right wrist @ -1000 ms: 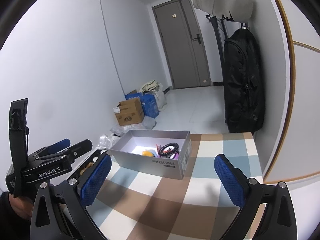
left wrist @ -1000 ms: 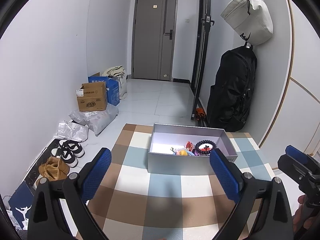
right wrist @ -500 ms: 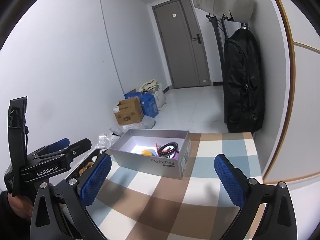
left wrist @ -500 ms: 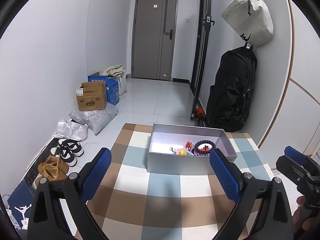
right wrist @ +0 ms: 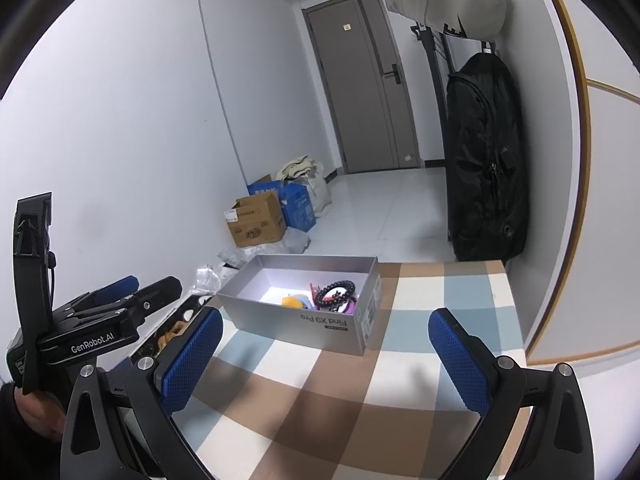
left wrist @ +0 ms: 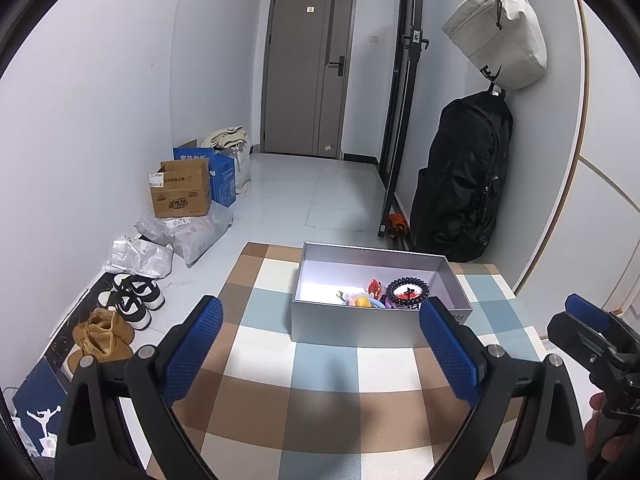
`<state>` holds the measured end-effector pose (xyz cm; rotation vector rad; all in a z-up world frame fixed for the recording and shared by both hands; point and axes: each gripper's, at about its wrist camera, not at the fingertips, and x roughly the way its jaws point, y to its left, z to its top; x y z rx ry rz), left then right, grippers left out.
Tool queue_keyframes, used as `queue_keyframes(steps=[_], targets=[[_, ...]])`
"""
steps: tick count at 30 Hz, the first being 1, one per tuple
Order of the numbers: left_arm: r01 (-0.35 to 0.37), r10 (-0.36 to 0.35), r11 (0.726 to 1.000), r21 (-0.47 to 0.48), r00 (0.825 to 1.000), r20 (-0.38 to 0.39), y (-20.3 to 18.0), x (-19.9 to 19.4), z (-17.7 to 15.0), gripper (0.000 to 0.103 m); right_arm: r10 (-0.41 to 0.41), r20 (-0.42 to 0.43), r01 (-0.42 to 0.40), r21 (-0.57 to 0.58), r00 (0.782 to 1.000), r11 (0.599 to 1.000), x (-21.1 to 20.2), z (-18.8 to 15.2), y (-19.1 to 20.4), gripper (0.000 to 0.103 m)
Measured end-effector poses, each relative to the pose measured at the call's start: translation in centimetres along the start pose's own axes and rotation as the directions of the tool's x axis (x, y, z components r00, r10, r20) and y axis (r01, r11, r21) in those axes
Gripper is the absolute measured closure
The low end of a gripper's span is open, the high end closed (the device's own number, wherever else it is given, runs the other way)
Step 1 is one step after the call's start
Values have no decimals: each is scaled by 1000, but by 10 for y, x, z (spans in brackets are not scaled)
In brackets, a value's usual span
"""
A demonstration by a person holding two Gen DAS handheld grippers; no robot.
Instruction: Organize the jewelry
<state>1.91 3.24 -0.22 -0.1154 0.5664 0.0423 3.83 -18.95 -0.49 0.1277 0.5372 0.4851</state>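
Jaws spread wide and empty on both the left gripper (left wrist: 320, 344) and the right gripper (right wrist: 326, 350), each held above the checkered worktop (left wrist: 320, 396). Beyond them the grey box (left wrist: 360, 324) sits on the worktop, holding a dark bead bracelet (left wrist: 407, 292) among colourful trinkets (left wrist: 358, 300).
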Motion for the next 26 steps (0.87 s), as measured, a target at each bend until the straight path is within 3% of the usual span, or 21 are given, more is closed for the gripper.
queue_keyframes(steps=[26], targets=[[-6,6,1000,3,1000,-7,-2,3,-2,7,-1,-8,1,-4,1000,1000,0,-2,1,0]])
